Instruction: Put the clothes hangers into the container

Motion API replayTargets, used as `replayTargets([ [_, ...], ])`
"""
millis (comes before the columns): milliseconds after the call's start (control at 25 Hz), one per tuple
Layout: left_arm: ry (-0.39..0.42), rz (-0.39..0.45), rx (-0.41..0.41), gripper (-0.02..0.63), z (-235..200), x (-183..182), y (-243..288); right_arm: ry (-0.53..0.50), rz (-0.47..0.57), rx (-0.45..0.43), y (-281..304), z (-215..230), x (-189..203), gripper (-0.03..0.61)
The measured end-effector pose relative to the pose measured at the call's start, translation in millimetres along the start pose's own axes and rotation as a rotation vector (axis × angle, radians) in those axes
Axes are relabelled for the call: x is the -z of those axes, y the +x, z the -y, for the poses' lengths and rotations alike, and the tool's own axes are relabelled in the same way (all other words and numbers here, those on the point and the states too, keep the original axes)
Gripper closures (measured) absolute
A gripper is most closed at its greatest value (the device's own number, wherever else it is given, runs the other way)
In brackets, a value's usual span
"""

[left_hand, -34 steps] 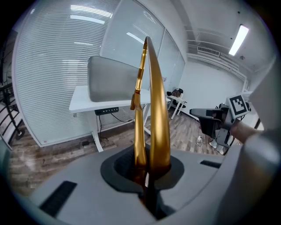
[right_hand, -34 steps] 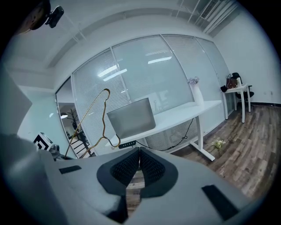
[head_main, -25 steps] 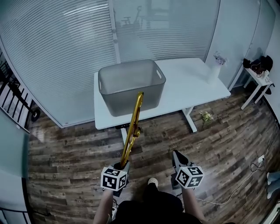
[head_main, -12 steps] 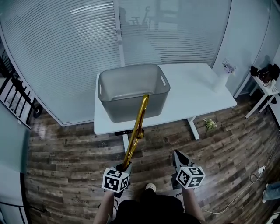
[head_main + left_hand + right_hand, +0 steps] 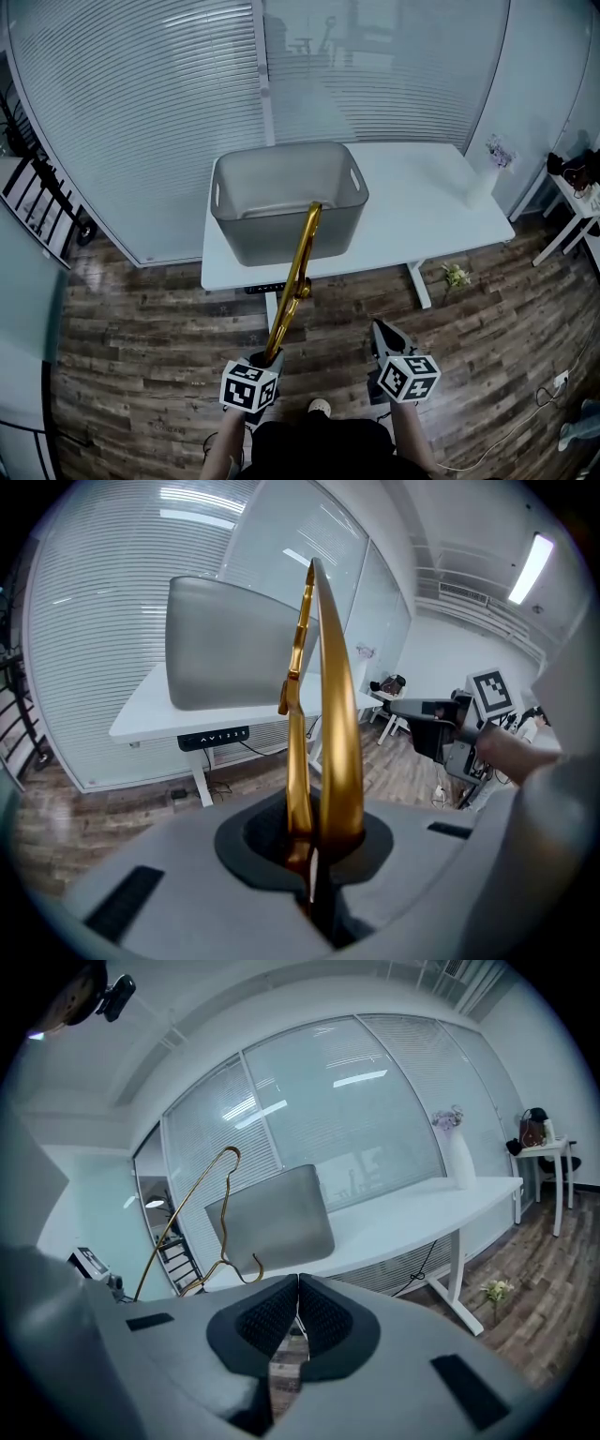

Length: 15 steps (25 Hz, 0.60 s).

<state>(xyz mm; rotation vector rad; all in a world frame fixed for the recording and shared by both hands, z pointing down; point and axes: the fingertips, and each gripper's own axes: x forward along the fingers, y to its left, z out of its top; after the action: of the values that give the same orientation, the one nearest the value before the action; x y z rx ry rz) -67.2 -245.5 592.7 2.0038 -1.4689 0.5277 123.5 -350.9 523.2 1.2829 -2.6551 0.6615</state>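
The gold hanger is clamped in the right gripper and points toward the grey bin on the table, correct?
No, the hanger is clamped in the left gripper; the left gripper view shows it. The right gripper is shut, empty. The hanger does point toward the bin on the table.

Only readable print: the desk's control panel point(image 5: 214, 736), under the tabletop's front edge, w/ up/down arrows, then digits 1 2 3; last char unclear. My L cube point(image 5: 247, 386) & R cube point(image 5: 407, 378): b/w square marker codes, no letters.

Head view looks steeply down; both gripper views face the container point(image 5: 253, 234).
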Motion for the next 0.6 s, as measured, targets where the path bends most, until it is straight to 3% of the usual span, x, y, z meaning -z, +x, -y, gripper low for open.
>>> replayTargets([
  [600,0.034,0.040,-0.023,0.584,7,-12,-17,-0.037,0.015,-0.115,14,-25,-20,0.551],
])
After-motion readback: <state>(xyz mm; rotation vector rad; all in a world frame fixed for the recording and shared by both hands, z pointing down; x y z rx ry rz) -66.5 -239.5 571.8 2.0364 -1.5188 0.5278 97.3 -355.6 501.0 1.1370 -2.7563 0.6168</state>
